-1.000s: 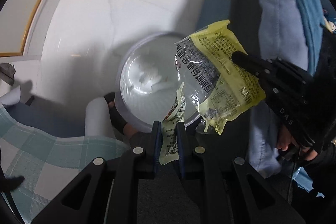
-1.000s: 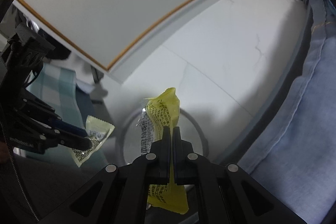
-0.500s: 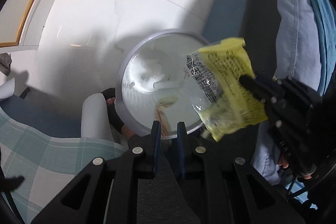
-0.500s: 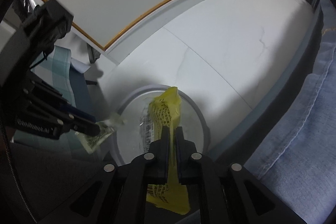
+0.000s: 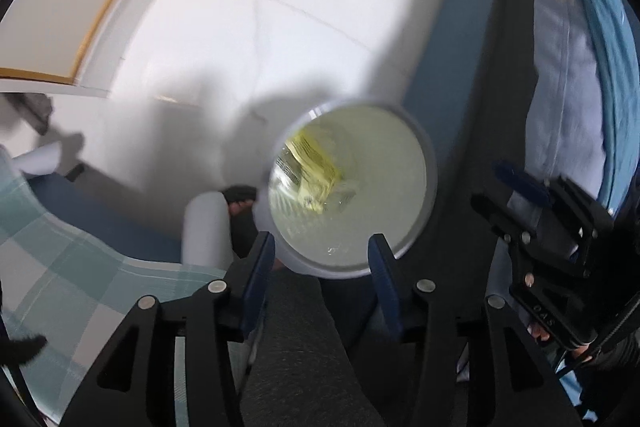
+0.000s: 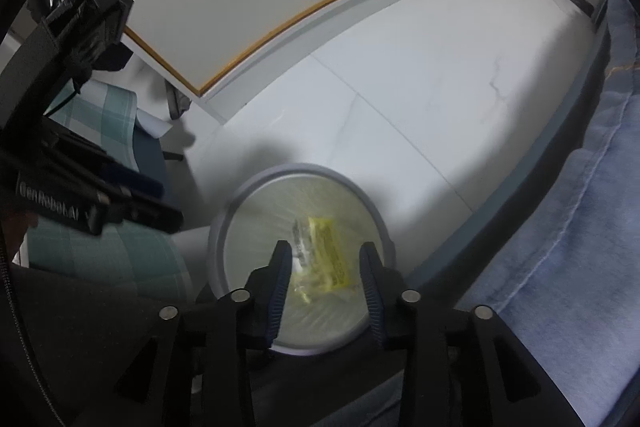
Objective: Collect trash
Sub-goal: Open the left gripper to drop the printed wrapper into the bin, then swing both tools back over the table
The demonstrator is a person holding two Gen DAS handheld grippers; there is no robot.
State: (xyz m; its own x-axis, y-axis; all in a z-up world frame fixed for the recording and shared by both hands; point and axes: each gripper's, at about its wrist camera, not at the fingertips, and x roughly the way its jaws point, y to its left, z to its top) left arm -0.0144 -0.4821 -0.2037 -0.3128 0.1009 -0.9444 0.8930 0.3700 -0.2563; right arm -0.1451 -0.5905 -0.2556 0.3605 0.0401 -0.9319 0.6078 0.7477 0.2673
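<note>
Fabric in a teal check (image 5: 60, 227) fills the lower left of your left wrist view, and just right of it your left gripper (image 5: 322, 259) hangs with its jaws partly apart and nothing between them; they have just been opening, and no wrapper is left in them. Beyond its fingertips, and a little to the right, sits the round trash bin (image 5: 428, 187) on the white tiled floor (image 5: 280, 7), close against the dark blue bed base (image 5: 440, 39). The yellow wrapper (image 5: 316, 167) lies inside, towards the bin's left wall, its long axis slanting from upper left down to lower right, with a clear crinkled piece just beside it. At the right edge of that view your right gripper (image 5: 504, 187) shows side on. Switch to the right wrist view and the left tool is the black block at the left edge, the bin rim (image 6: 372, 211) sits dead centre, and your right gripper (image 6: 324, 271) frames the yellow wrapper (image 6: 328, 255) between half-spread, empty jaws that have just been opening too. The pads touch nothing; the wrapper is well below them, down in the bin. Blue quilted bedding (image 6: 580, 227) closes off the right side. Both drops look done, so your next reach is away from the bin; no other trash is in view, so I can't tell which hand is nearer the next piece
</note>
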